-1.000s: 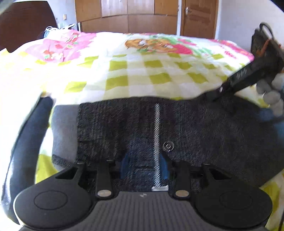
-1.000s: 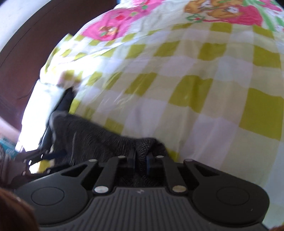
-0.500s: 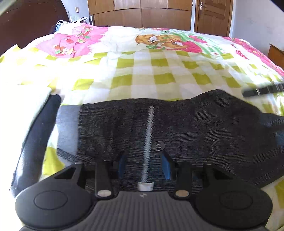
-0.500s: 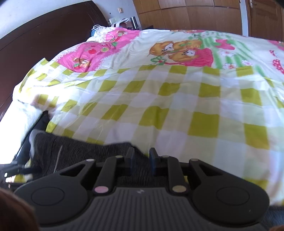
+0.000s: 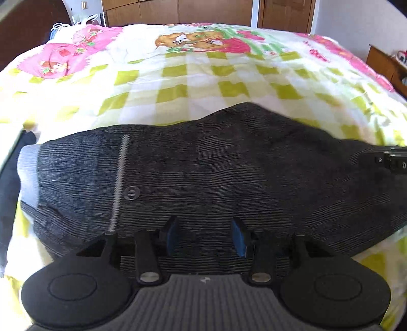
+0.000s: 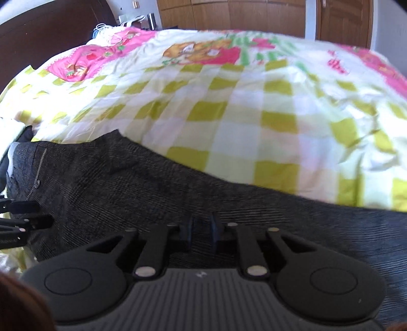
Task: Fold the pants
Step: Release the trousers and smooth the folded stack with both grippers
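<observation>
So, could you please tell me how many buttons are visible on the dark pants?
1: a round dark button just right of the pale stitched stripe, near the waistband end of the pants. Others may be hidden under fabric.

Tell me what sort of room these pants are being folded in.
Most likely a bedroom. The dark pants lie on a bed with a checked cartoon-print bedspread, a dark wooden headboard stands at one end, and wooden wardrobe doors line the far wall.
</observation>
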Action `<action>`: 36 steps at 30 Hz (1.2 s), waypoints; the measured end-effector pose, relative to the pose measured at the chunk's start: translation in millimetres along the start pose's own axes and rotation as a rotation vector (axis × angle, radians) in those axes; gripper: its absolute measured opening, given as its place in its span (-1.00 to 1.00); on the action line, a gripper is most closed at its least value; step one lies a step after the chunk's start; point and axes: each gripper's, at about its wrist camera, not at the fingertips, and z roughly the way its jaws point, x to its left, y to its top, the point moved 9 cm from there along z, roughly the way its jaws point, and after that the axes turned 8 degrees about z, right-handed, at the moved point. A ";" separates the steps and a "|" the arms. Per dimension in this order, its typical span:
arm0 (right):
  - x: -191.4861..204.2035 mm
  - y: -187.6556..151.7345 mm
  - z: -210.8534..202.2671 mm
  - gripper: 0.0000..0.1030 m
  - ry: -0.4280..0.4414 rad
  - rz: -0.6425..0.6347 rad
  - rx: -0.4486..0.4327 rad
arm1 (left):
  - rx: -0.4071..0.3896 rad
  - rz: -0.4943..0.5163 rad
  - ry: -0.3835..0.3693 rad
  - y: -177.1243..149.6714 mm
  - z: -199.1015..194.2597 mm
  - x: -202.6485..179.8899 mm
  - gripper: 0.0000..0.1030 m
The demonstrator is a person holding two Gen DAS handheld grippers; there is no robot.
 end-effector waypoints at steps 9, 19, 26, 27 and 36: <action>-58.0 -11.4 -43.4 -0.73 -0.143 0.038 -0.065 | -0.003 0.104 -0.048 11.8 2.1 -71.3 0.09; -112.5 -27.8 -75.1 -0.73 -0.254 0.069 -0.108 | -0.041 0.215 -0.060 34.8 1.7 -127.1 0.11; -146.6 -36.8 -83.7 -0.74 -0.298 0.114 -0.113 | 0.008 0.277 -0.040 26.2 25.1 -141.0 0.16; -151.7 -38.5 -85.1 -0.74 -0.305 0.121 -0.113 | 0.010 0.277 -0.037 26.1 25.9 -141.5 0.17; -178.9 -49.2 -95.7 -0.73 -0.351 0.154 -0.125 | -0.021 0.290 -0.053 35.7 15.5 -157.6 0.18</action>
